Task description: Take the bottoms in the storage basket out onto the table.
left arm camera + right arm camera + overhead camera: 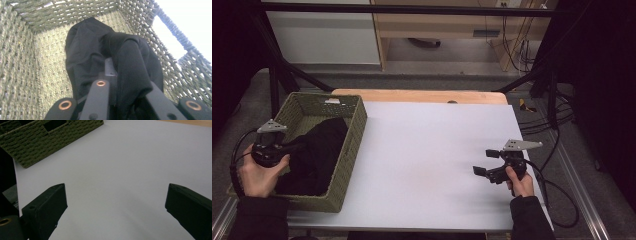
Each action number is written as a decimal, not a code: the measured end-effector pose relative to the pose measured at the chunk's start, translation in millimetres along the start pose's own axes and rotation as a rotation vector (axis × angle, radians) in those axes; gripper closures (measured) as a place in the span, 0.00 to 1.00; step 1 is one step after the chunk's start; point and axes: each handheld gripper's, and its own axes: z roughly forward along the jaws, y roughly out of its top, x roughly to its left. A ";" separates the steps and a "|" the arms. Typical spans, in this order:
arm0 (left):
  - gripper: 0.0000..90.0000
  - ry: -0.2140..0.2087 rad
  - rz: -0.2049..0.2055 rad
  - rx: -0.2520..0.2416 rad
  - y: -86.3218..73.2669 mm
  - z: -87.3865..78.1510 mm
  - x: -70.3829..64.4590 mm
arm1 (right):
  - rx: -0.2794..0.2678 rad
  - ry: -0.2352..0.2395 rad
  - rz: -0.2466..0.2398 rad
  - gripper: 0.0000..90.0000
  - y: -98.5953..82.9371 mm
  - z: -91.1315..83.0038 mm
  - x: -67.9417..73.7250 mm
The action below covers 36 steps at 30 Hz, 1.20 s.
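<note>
1. Black cloth point(100, 47) lies heaped in the woven basket point(354, 131) at the bench's point(432, 150) left side.
2. Left gripper point(112, 80) reaches into it, fingers closed on a fold.
3. Right gripper point(116, 207) hovers far right, fingers wide apart, empty.

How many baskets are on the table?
1. The green woven basket sits at the table's left edge, with black cloth inside and the left gripper reaching into it.
</note>
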 end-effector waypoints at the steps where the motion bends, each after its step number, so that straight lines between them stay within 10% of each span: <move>1: 0.95 0.004 0.000 -0.003 0.8 -1.1 -0.3 | -0.001 -0.001 0.001 0.05 0.1 -0.2 -0.3; 36: 0.95 -0.058 -0.033 -0.098 12.5 -37.7 -12.5 | -0.001 -0.009 0.001 0.05 -0.1 -0.9 0.1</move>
